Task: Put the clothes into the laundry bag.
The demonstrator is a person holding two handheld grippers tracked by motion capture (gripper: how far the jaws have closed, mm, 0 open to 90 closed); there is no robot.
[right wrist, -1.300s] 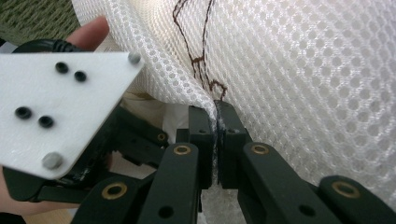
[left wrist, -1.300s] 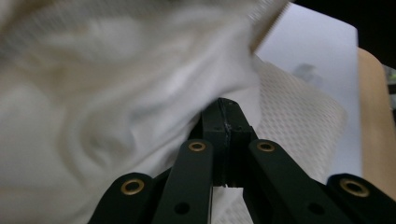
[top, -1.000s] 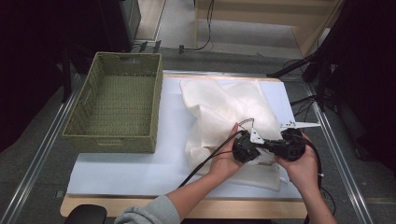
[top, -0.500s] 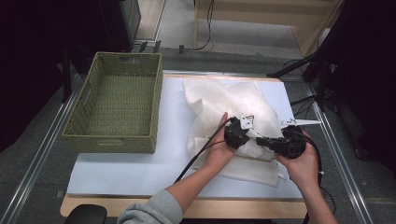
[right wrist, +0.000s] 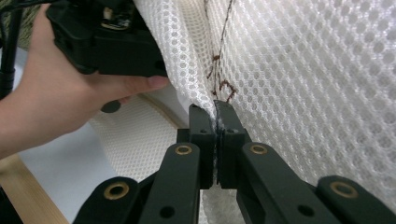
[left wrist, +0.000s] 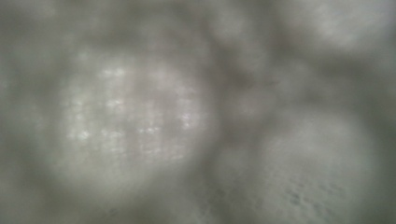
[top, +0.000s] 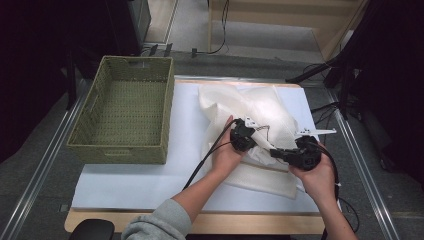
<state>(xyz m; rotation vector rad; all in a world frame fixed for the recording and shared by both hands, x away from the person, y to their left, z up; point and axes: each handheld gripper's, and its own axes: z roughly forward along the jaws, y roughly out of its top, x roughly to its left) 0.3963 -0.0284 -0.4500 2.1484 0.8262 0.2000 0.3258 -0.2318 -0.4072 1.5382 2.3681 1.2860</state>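
Right tool (right wrist: 215, 109) clenched on fold of white mesh cloth (top: 260, 107), right half of worktop (top: 130, 185). Left tool (top: 243, 136) clamped tight, pressed into cloth. Wicker basket (top: 122, 150) far left.

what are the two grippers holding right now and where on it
Right gripper pinches a fold of the white mesh fabric. Left gripper is shut amid the fabric; its hold cannot be told.
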